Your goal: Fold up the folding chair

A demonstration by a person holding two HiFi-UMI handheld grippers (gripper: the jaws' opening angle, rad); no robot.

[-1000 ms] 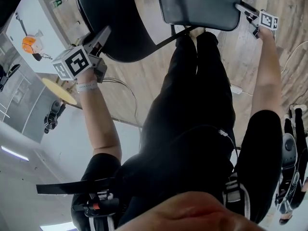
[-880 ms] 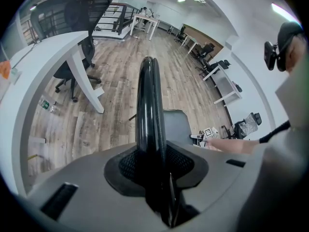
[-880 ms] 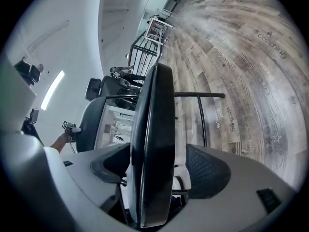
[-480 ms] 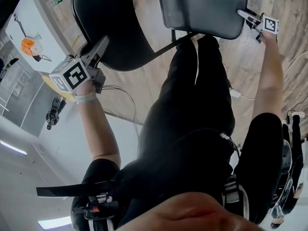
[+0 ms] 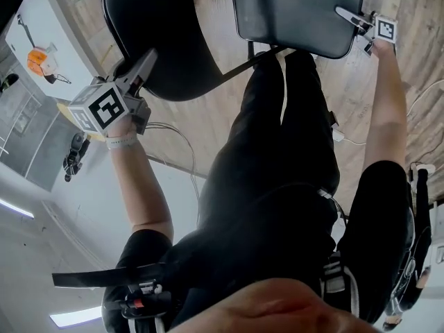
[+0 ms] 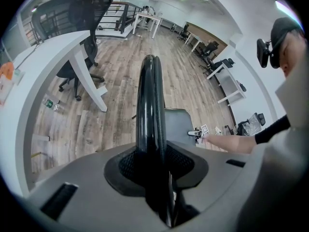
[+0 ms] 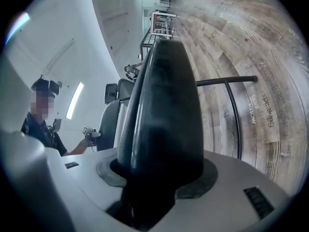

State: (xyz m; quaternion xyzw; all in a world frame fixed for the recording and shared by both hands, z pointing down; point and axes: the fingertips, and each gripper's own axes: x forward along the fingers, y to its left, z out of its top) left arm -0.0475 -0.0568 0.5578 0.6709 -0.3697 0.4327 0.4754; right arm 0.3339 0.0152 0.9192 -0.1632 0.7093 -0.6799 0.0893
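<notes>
Left tongs (image 5: 147, 60) pinching the rim of the black rounded chair backrest (image 5: 163, 26) at upper left, pale wooden plank floor (image 5: 208, 109) beneath, dark grey padded square seat (image 5: 295, 9) just right of it, right tongs (image 5: 350, 16) closing on the seat's right edge.

Chair backrest (image 5: 163, 40) at left, seat (image 5: 295, 9) at right, person's legs (image 5: 277, 137) betw. & below them, desk (image 5: 52, 26) far left.
</notes>
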